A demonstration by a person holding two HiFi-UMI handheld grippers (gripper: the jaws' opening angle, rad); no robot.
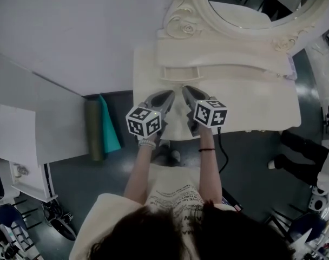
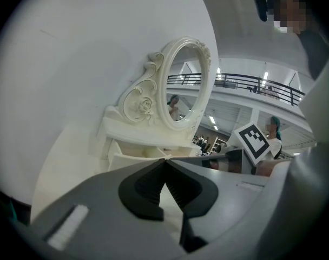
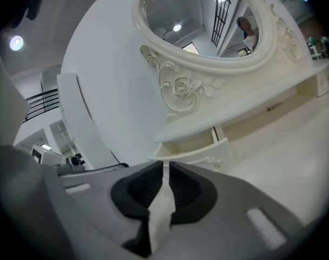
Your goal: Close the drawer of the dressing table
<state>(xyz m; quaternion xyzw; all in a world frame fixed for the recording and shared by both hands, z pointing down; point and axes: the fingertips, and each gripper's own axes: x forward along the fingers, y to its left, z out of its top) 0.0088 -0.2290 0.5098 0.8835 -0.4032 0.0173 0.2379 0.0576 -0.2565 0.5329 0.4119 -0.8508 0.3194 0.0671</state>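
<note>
The cream dressing table (image 1: pixel 262 104) stands against a white wall under an oval mirror. A small drawer (image 1: pixel 181 73) in its raised shelf is pulled out; it also shows in the left gripper view (image 2: pixel 133 156) and the right gripper view (image 3: pixel 199 151), with a small knob on its front. Both grippers hover over the tabletop just short of the drawer, pointing at it. My left gripper (image 1: pixel 172 93) (image 2: pixel 164 161) has its jaw tips touching, with nothing held. My right gripper (image 1: pixel 184 89) (image 3: pixel 165 166) shows a narrow slit between its jaws, also with nothing held.
The carved mirror frame (image 1: pixel 181 26) rises behind the shelf. A green rolled mat (image 1: pixel 102 126) leans on the floor left of the table, beside a white cabinet (image 1: pixel 24 140). Another person's shoe (image 1: pixel 276 164) is on the floor at the right. A black cable (image 1: pixel 224 156) hangs off the table front.
</note>
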